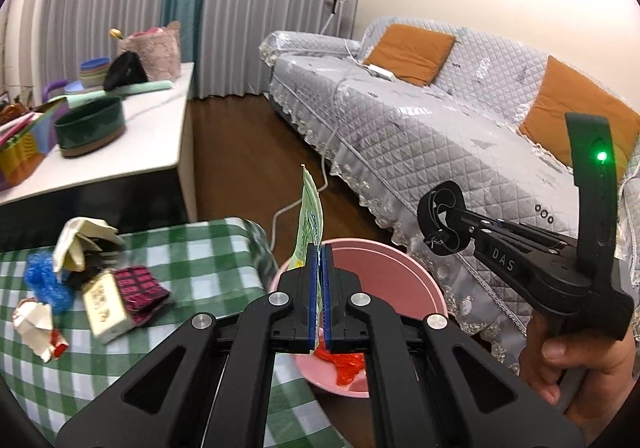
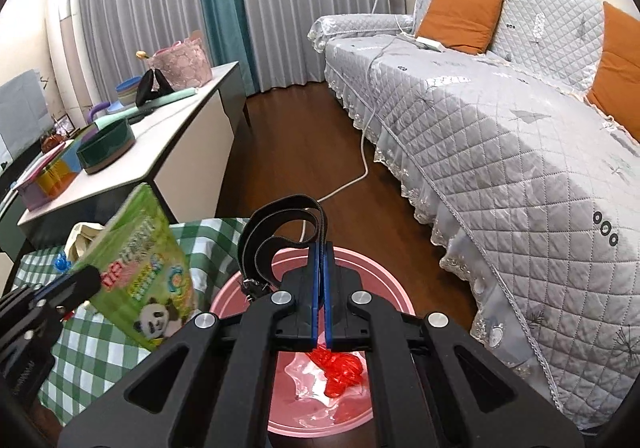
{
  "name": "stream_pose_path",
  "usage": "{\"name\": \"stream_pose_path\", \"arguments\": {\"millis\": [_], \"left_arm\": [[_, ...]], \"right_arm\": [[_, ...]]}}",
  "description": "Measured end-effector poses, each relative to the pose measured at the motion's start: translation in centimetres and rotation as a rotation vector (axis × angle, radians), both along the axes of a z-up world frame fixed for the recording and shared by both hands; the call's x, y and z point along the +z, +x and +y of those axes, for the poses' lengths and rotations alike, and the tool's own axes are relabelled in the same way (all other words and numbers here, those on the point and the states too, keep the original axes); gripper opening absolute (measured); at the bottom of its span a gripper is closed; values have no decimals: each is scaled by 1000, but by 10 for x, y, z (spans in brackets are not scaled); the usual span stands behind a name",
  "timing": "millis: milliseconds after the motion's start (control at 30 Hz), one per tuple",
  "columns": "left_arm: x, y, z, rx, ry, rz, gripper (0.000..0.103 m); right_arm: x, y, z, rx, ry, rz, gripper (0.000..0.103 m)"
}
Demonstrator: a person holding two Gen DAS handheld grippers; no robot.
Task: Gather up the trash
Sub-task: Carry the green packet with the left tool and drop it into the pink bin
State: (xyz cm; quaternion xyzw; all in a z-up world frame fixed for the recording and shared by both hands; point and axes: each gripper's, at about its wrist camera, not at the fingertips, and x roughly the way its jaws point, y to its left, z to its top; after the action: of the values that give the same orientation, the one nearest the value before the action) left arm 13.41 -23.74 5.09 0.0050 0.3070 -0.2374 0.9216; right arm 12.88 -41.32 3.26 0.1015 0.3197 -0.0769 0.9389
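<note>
My left gripper is shut on a green snack wrapper, seen edge-on here, above the near rim of a pink bin. In the right wrist view the wrapper shows a panda print and hangs from the left gripper beside the bin. My right gripper is shut on a looped black strap over the bin. From the left the right gripper and its strap hang right of the bin. Red crumpled plastic lies inside the bin.
The table with a green checked cloth carries blue bubble wrap, crumpled paper, a white box and a pink-black packet. A grey sofa stands right, a white sideboard left. A cable crosses the floor.
</note>
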Motion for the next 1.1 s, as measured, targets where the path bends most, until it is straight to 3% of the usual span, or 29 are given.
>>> {"name": "stream_pose_path", "arguments": {"millis": [800,867,933,1000,1100], "left_arm": [[-21,19,-30,-35,21,46,2],[-22,21,-31,-39,24,56,2],[-24,23,-30,-35,22,67,3],[-24,24,-29,-30,18,75,9],[-23,23,-26,-21,20,71,18]], "right_arm": [[-14,3,-14,-23,1,36,3],[-16,4,-15,-36,-6,42,7],[-18,4,-18,-42,0,47,19],[-18,3,-20,-58,-2,45,47],[-17,3,-23,-66,4,45,50]]}}
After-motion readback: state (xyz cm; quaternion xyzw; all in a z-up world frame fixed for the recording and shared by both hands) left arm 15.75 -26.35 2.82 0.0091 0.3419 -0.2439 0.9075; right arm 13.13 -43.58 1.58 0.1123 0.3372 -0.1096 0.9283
